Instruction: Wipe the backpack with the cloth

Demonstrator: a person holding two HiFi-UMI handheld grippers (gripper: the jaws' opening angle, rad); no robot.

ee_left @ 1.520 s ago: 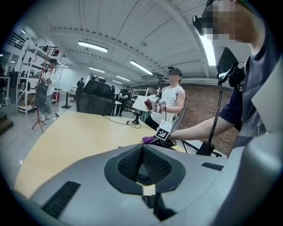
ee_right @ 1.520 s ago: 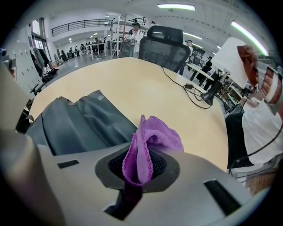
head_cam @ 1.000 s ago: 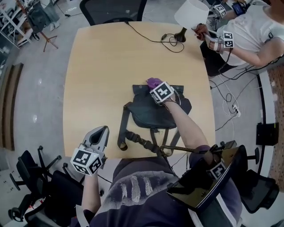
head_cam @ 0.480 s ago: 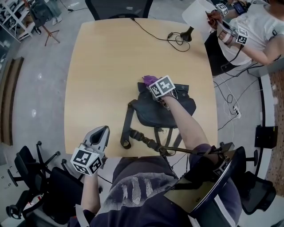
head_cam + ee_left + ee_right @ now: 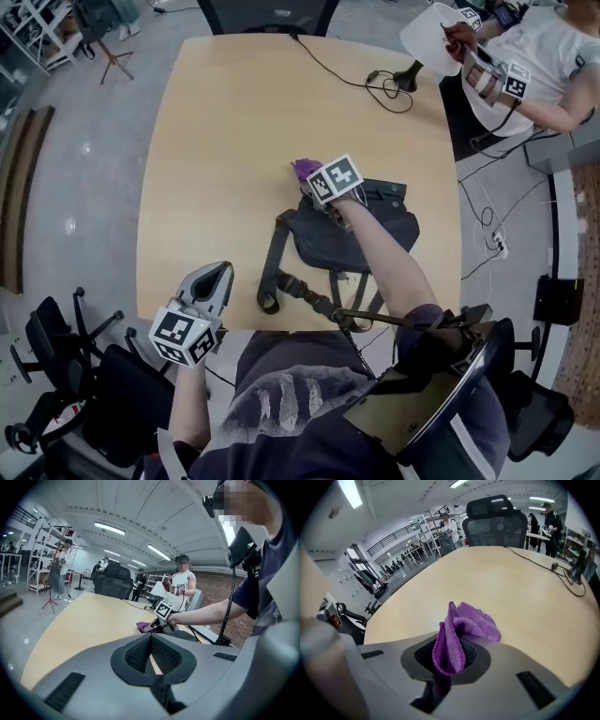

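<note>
Wiping step, seen from the head view and both gripper views. The backpack [image 5: 370,230] lies flat near the near edge of the worktop [image 5: 225,141]. Its straps [image 5: 272,267] trail toward the person and off the edge.

The right tool [image 5: 315,184] reaches over the bag's far left corner. It is clenched on the purple cloth [image 5: 461,630]. The right gripper view shows a fold of the fabric pinched between the jaws, with the rest bunched loosely above them. Beyond the cloth that view shows only bare worktop, so the tool points away from the person, past the bag's top edge. In the head view the cloth sits right at that corner. Whether it presses on the fabric of the bag or hangs just past it cannot be told.

The left tool [image 5: 221,273] is held well apart from the bag, over the near left corner of the worktop. Its jaws are closed together on nothing.

Judged from this layout, the wipe is in hand at the far end of a stroke. Most of the dark top panel lies between the cloth and the person. The next move probably calls for lowering the bunched cloth onto the panel and drawing it back across the surface under light pressure. The bag is soft and unanchored, so it may slide or ruck. Bringing the idle left tool onto a strap or the near edge would steady it.
</note>
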